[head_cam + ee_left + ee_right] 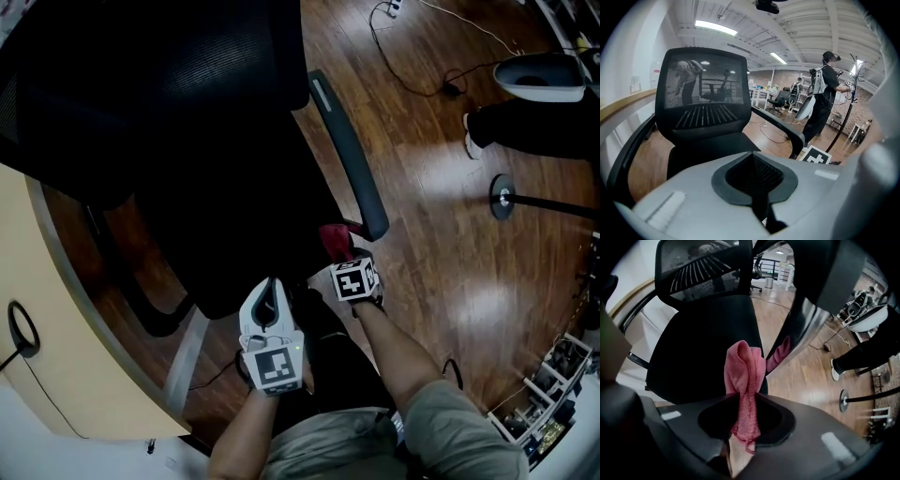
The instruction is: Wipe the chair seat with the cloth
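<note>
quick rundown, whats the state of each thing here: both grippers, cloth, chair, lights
left gripper, shut, nothing between the jaws
right gripper, shut on the cloth, pointing down
cloth, bunched, held at the seat's edge by the armrest; contact with the seat unclear
chair seat, nothing lying loose on it
ceiling light, on
</note>
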Demonstrator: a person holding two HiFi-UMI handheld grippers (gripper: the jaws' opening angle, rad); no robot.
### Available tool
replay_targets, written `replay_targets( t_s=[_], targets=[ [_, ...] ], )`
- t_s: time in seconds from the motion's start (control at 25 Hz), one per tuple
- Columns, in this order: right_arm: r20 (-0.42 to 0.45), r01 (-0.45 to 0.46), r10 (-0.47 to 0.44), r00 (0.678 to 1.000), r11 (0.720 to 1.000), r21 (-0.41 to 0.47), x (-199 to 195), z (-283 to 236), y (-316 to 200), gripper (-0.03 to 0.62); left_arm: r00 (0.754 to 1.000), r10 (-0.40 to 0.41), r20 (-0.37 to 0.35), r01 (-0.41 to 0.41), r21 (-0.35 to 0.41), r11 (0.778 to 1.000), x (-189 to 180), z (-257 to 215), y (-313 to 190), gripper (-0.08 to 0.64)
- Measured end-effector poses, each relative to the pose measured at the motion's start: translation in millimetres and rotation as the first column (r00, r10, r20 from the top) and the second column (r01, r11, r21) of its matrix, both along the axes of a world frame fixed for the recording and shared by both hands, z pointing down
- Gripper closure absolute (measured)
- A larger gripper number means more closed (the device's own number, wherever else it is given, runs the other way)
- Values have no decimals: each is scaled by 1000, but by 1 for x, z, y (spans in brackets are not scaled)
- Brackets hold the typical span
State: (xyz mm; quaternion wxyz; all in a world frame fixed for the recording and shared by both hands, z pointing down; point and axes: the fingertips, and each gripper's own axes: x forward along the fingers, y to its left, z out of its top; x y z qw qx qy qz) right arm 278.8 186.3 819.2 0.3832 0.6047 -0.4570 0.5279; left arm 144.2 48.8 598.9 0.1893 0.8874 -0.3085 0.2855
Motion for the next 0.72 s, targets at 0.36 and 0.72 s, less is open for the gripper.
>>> replay_targets(
  t_s=[0.36, 0.72],
  targets=[
    [-6, -14, 14, 1000, 1000, -17, 0, 1, 0, 514, 1000, -28, 1, 28, -5, 1000, -1, 4, 1, 555],
    [-14, 75, -75, 997, 997, 31, -19, -64, -6, 514, 993, -117, -19, 118, 31, 993, -33, -46, -6, 555]
  ],
)
